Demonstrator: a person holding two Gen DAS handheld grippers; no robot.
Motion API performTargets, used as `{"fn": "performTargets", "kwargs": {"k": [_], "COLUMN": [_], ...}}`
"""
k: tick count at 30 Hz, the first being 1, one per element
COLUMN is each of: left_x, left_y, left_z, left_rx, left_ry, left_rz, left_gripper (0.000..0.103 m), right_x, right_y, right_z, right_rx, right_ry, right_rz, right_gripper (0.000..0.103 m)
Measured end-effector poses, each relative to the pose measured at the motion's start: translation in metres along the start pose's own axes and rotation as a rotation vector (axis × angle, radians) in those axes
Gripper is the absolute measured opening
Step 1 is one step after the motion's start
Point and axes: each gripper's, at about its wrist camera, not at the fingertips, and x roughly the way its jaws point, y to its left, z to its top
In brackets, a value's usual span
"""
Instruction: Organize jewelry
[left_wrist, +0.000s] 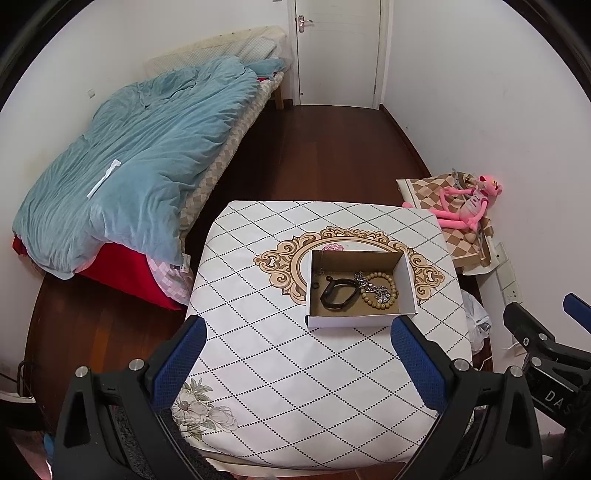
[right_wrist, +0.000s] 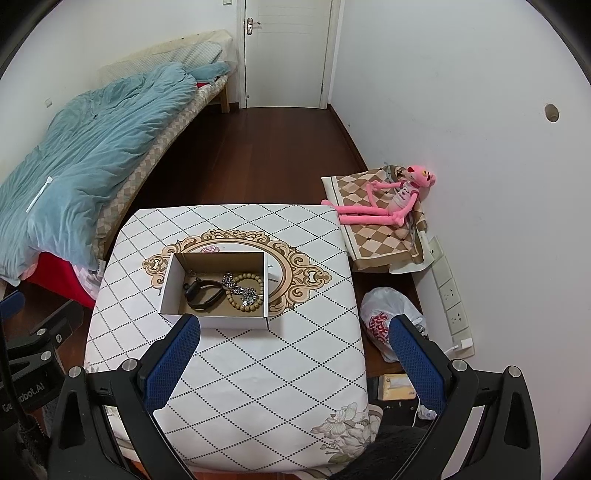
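A small open cardboard box stands on the patterned table. In it lie a black band, a silver chain and a wooden bead bracelet. My left gripper is open and empty, held above the table's near side, short of the box. My right gripper is open and empty, near the box's front right. The right gripper also shows at the right edge of the left wrist view.
A bed with a blue duvet stands left. A pink plush toy lies on a checked cloth by the right wall. A white plastic bag sits on the floor right of the table. A door is at the back.
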Motion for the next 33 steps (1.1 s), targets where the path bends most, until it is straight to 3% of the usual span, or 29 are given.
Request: {"fn": "performTargets", "kwargs": {"k": [33], "left_x": [-0.012], "left_y": [-0.006], "left_z": [0.001], "left_rx": [0.010], "left_ry": [-0.022], "left_rz": [0.000], "left_gripper": [0.102], "right_x": [-0.008], "right_y": [0.004], "right_z": [0.002], "right_rx": [-0.015], "right_ry": [-0.004], "right_rz": [0.000], "right_gripper": [0.103]}}
